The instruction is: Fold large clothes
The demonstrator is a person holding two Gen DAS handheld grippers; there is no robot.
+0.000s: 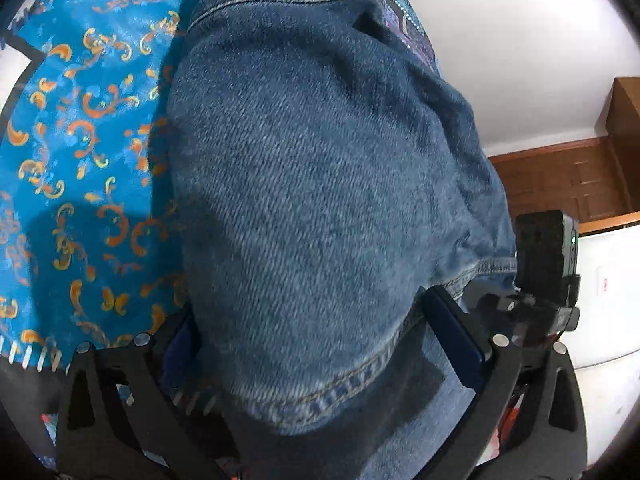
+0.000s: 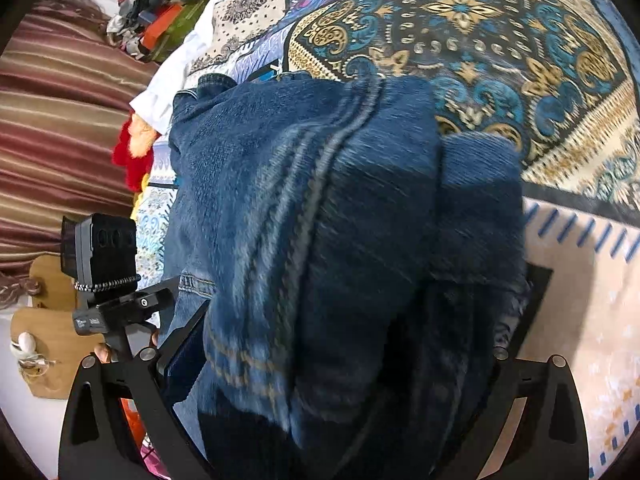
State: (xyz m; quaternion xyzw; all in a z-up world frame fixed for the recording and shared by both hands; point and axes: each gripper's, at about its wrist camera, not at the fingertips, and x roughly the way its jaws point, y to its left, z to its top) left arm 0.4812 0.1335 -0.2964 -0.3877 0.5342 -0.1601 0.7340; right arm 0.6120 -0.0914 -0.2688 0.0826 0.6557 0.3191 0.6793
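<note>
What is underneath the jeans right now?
Under the jeans lies a patterned bedspread; the left view shows its blue section with orange swirls. What lies directly beneath the denim is covered, as are both tools' fingertips.

Bright, even daylight; both views bulge with dark fisheye corners. The denim jeans [image 2: 320, 240] smear with motion blur in the right view; soft shadows fall on the blue bedspread [image 1: 80, 160].

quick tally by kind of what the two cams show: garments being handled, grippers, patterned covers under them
Denim garment: 1, spanning both views
Grippers: 2, left gripper and right gripper
Patterned covers: 2, blue cloth with orange scrolls, paisley spread
Total: 5
</note>
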